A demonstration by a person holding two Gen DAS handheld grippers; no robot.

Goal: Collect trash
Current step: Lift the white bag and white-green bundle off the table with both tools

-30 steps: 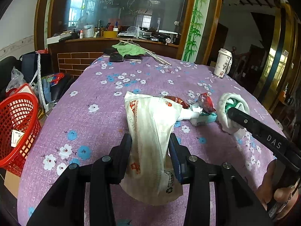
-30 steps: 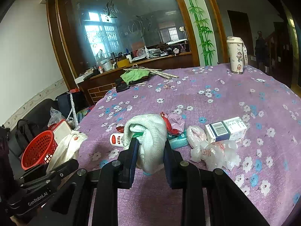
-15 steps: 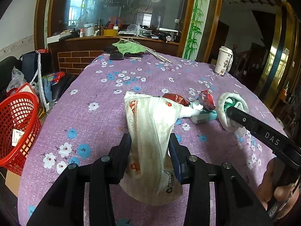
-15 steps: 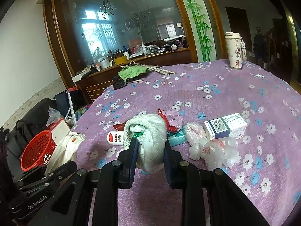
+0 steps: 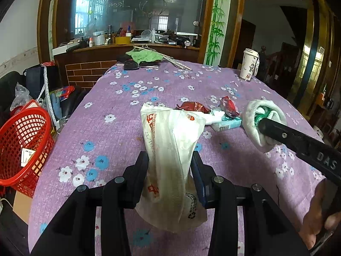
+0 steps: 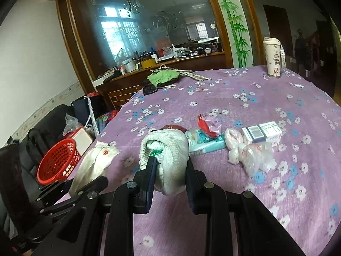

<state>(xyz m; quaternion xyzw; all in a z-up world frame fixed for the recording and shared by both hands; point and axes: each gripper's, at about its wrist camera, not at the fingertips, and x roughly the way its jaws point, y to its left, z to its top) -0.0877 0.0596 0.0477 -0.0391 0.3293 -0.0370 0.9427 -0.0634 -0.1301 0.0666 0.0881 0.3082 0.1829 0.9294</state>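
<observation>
Left gripper (image 5: pixel 169 171) clenched on a white plastic bag (image 5: pixel 170 149), pinched mid-length w/ the mouth away from the camera and the bottom sagging below the fingers, prob. held as the collecting sack. Right gripper (image 6: pixel 169 168) clamped on a balled white cloth (image 6: pixel 165 149) w/ green inside, lifted off the table (image 6: pixel 255 98), likely next into the bag.

Rest of the trash sits mid-table: red wrappers (image 5: pixel 192 106), tissue pack (image 6: pixel 206 144), crumpled clear plastic (image 6: pixel 253 155), small box (image 6: pixel 262 131). Red basket (image 5: pixel 23 145) stands off the table's left edge, a likely final drop. Tumbler (image 6: pixel 273 57) at far right edge prob. not trash.
</observation>
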